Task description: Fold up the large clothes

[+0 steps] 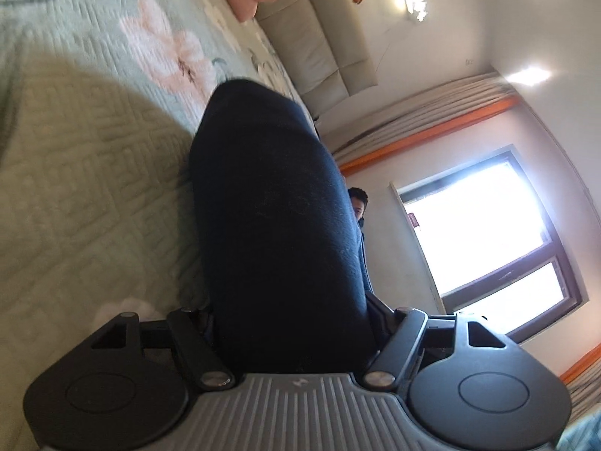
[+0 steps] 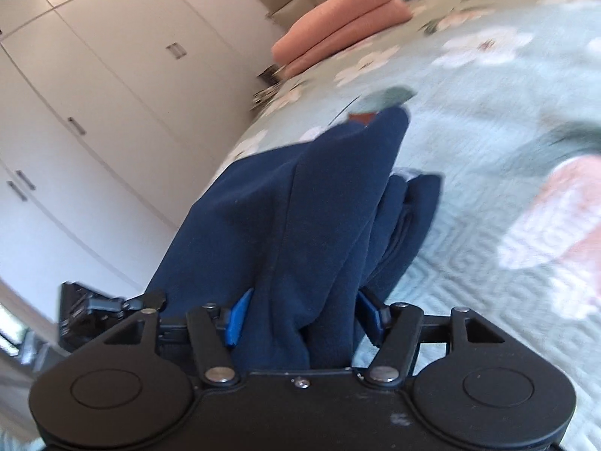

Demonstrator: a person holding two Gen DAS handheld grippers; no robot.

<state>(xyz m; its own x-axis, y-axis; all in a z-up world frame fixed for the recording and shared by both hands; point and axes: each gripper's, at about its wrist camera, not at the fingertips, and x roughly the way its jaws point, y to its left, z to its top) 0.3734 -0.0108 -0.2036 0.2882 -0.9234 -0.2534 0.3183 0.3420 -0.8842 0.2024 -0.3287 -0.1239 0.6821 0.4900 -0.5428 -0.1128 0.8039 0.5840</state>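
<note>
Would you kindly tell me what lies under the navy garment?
The green floral quilt shows beside and beyond the navy garment. Whatever lies directly beneath the garment is covered.

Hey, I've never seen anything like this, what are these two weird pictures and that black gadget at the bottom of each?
Each picture comes from a camera riding on a hand-held two-finger gripper, looking forward along its fingers. One view is from the left gripper, the other from the right gripper. A bunched navy garment fills the space between each gripper's fingers. Below is a bed with a pale green floral quilt, and folded pink bedding lies near the headboard.
</note>
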